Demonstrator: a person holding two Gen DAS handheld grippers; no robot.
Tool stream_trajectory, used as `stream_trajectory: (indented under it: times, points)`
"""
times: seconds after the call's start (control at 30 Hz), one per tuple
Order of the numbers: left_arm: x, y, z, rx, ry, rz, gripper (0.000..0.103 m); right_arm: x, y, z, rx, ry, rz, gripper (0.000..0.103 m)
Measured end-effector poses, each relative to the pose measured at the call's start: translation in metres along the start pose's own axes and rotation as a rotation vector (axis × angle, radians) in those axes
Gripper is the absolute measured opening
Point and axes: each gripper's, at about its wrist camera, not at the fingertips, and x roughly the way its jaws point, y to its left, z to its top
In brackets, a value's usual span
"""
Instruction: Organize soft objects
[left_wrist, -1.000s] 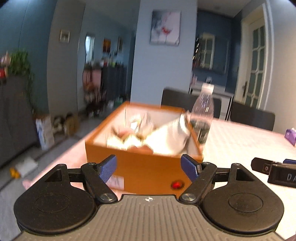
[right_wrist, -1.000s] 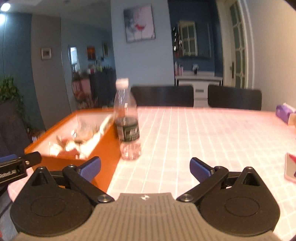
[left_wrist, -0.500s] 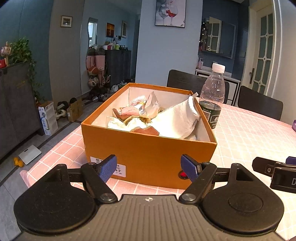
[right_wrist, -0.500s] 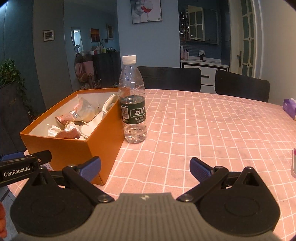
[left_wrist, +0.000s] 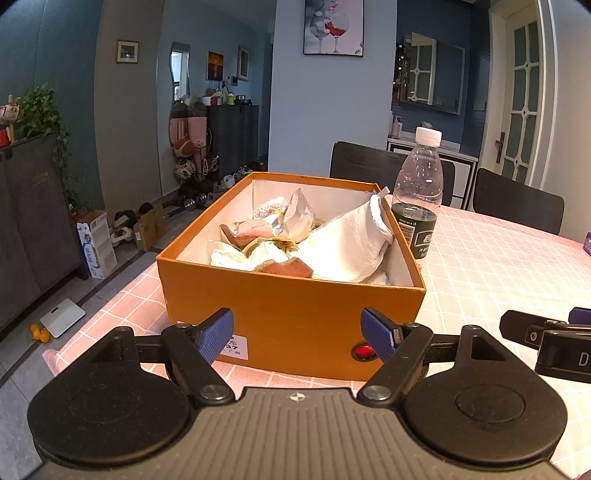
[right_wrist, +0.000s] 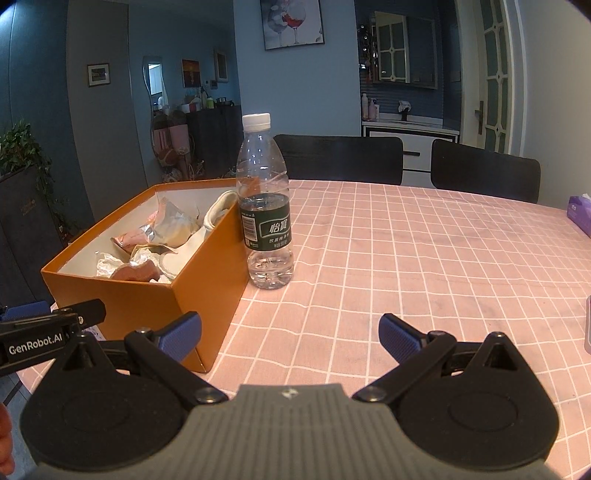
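An open orange box (left_wrist: 291, 314) stands on the pink checked tablecloth; it also shows in the right wrist view (right_wrist: 147, 295). Inside lie a white towel (left_wrist: 351, 243), crumpled foil wrappers (left_wrist: 291, 218), white paper (left_wrist: 229, 254) and a brown spongy piece (left_wrist: 291, 266). My left gripper (left_wrist: 297, 334) is open and empty, just in front of the box's near wall. My right gripper (right_wrist: 290, 334) is open and empty, over the tablecloth to the right of the box.
A clear water bottle (right_wrist: 266, 206) with a green label stands against the box's right side. Two dark chairs (right_wrist: 343, 158) line the table's far edge. A purple tissue pack (right_wrist: 580, 214) lies at the far right. The table's left edge drops to the floor.
Both views have dipped downward and steadied from a blur; the box and bottle now sit lower and sharper in frame. Both grippers stay open and empty.
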Motion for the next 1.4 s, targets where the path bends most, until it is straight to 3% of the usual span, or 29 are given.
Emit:
stream_trajectory:
  times: [1.4]
  points:
    - [0.0,-0.0084,-0.0039,0.01,0.016,-0.032,0.092,0.0064,0.0032,-0.0059,0.008,0.014,0.004,0.1]
